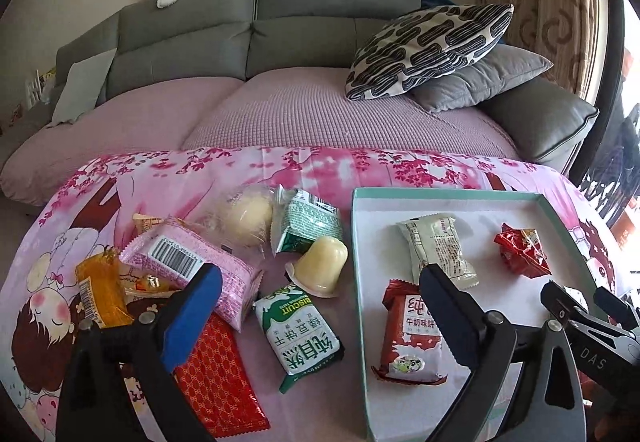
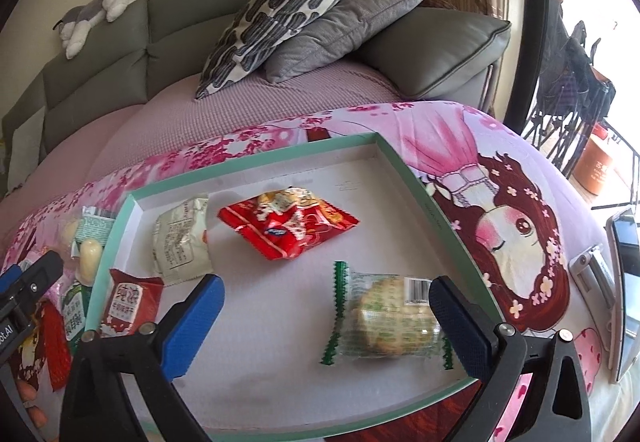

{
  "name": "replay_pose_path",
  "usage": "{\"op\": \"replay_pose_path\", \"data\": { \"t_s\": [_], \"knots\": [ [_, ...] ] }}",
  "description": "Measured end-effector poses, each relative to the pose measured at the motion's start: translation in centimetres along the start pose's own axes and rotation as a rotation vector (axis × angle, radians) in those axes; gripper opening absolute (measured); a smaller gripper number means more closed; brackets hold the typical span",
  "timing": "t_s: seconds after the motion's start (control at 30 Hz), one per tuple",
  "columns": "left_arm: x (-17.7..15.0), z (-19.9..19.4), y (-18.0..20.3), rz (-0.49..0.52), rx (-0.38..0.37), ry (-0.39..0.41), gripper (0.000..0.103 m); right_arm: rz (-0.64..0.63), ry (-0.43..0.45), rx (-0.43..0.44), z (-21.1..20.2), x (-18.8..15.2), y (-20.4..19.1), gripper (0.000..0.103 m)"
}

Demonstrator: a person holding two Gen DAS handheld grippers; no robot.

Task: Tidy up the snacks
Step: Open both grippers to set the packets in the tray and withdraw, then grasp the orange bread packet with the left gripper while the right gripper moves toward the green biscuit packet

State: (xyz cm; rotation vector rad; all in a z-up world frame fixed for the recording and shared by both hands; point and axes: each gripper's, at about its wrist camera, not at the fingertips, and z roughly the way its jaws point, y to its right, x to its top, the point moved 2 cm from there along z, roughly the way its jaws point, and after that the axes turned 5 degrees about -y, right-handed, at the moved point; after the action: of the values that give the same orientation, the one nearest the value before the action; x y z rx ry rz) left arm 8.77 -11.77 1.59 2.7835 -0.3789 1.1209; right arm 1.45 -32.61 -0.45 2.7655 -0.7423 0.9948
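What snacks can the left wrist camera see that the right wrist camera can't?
Only the left wrist view shows the pink barcode packet, the orange packet and the round pale bun, all lying on the cloth outside the box.

Only the right wrist view shows the clear green-edged cake packet inside the box, between the open right gripper fingers, plus a phone at the table edge.

Both show the teal-rimmed box holding the white packet, the crinkled red packet and the red milk biscuit packet.
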Motion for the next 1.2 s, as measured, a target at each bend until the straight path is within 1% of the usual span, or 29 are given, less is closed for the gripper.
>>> {"op": "replay_pose_path", "data": {
  "t_s": [0.1, 0.27, 0.37, 0.43, 0.53, 0.63, 0.8, 1.0, 1.2],
  "knots": [
    [0.0, -0.4, -1.2, -0.001, 0.022, 0.01, 0.099, -0.022, 0.002, 0.055, -0.1, -0.1, -2.0, 0.103],
    [0.2, -1.2, -4.0, -0.046, 0.041, 0.024, 0.099, -0.1, 0.005, 0.103, -0.4, -0.3, -5.6, 0.103],
    [0.3, -1.7, -5.7, -0.06, 0.085, 0.033, 0.099, -0.146, -0.017, 0.125, -0.1, -0.7, -7.5, 0.103],
    [0.3, -2.1, -7.1, -0.075, 0.135, 0.037, 0.099, -0.18, -0.034, 0.135, 0.0, -1.2, -8.9, 0.103],
    [0.3, -2.8, -9.2, -0.1, 0.198, 0.042, 0.099, -0.204, -0.051, 0.191, 0.0, -1.7, -10.8, 0.103],
    [0.2, -3.4, -11.7, -0.147, 0.225, 0.035, 0.099, -0.23, -0.055, 0.242, -0.2, -2.2, -12.8, 0.103],
    [-0.6, -4.0, -15.6, -0.241, 0.265, -0.007, 0.099, -0.286, -0.061, 0.27, -0.4, -3.0, -15.8, 0.103],
    [-1.4, -3.7, -18.3, -0.273, 0.281, -0.058, 0.099, -0.343, -0.059, 0.283, -0.5, -3.7, -18.7, 0.103],
    [-1.9, -1.7, -19.2, -0.323, 0.225, -0.128, 0.099, -0.369, -0.037, 0.303, -0.5, -3.8, -20.6, 0.103]
  ]
}}
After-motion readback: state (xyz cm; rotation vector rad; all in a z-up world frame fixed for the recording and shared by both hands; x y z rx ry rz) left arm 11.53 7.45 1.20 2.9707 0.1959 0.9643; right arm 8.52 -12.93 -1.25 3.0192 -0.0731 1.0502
